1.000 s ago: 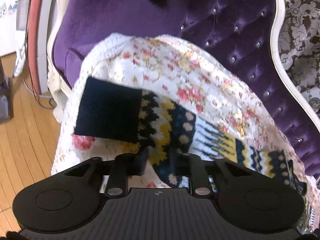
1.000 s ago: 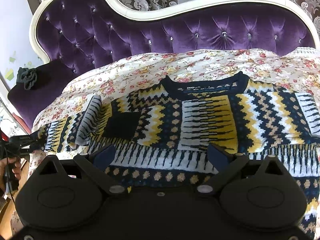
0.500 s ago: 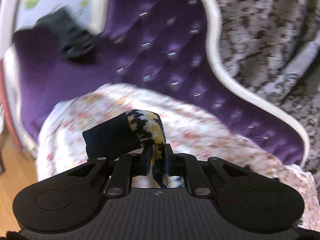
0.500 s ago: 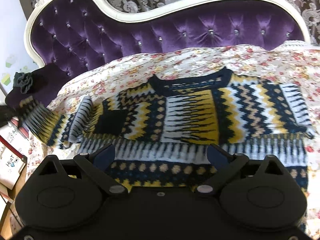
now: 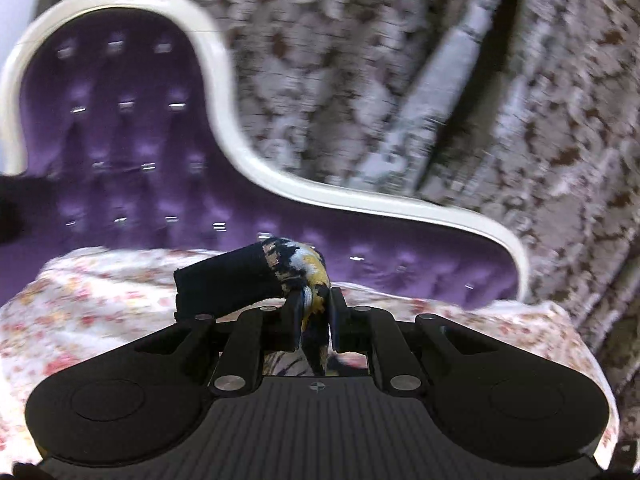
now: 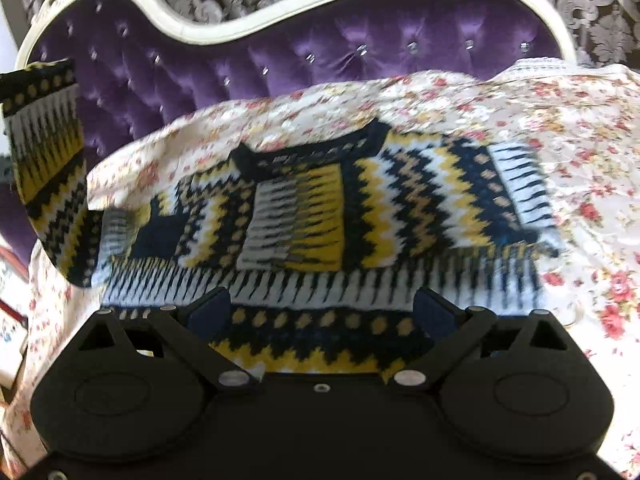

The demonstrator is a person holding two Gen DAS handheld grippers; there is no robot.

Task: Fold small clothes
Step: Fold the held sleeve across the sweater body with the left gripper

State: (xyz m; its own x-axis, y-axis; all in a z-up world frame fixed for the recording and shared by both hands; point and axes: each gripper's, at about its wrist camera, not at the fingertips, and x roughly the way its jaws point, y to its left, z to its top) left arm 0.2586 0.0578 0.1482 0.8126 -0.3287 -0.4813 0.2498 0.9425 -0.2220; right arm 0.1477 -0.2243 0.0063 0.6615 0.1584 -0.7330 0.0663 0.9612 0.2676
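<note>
A small knit sweater with navy, yellow and white zigzag bands lies flat on a floral blanket. Its left sleeve is lifted up at the left edge of the right wrist view. My left gripper is shut on that sleeve; the navy cuff sticks out to the left of the fingers. My right gripper is open and empty, hovering over the sweater's lower hem.
The blanket covers a purple tufted sofa with a white carved frame. Patterned curtains hang behind it. The sofa's bare left end lies beyond the lifted sleeve.
My left gripper has closed on the sleeve and raised it off the blanket, tilting upward. The right gripper has drifted slightly, staying open above the hem.
</note>
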